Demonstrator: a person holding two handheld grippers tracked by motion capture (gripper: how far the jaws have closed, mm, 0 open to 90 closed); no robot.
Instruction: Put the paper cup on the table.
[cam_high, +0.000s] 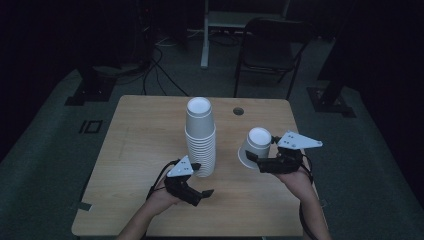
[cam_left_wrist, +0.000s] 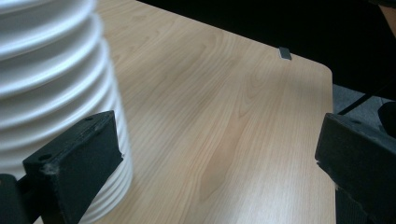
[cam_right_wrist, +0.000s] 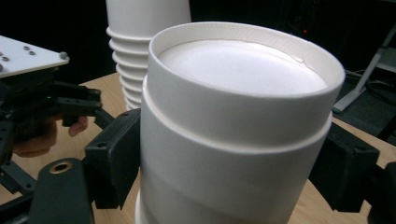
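Right gripper (cam_high: 256, 159) clamped on a single white paper cup (cam_high: 254, 146) — upside down, base up, one black jaw pressed to each side of its wall in the right gripper view (cam_right_wrist: 233, 140). Cup tilted slightly, at about 3 o'clock from the tall stack of white cups (cam_high: 201, 137), clearly apart from it. Stack upright near the middle of the wooden table (cam_high: 140, 135), also upside down. Left gripper (cam_high: 202, 181) at roughly 6 o'clock of the stack's foot, jaws spread wide and gripping nothing — one jaw just beside the lowest rims (cam_left_wrist: 60, 93), the other well off over bare wood.
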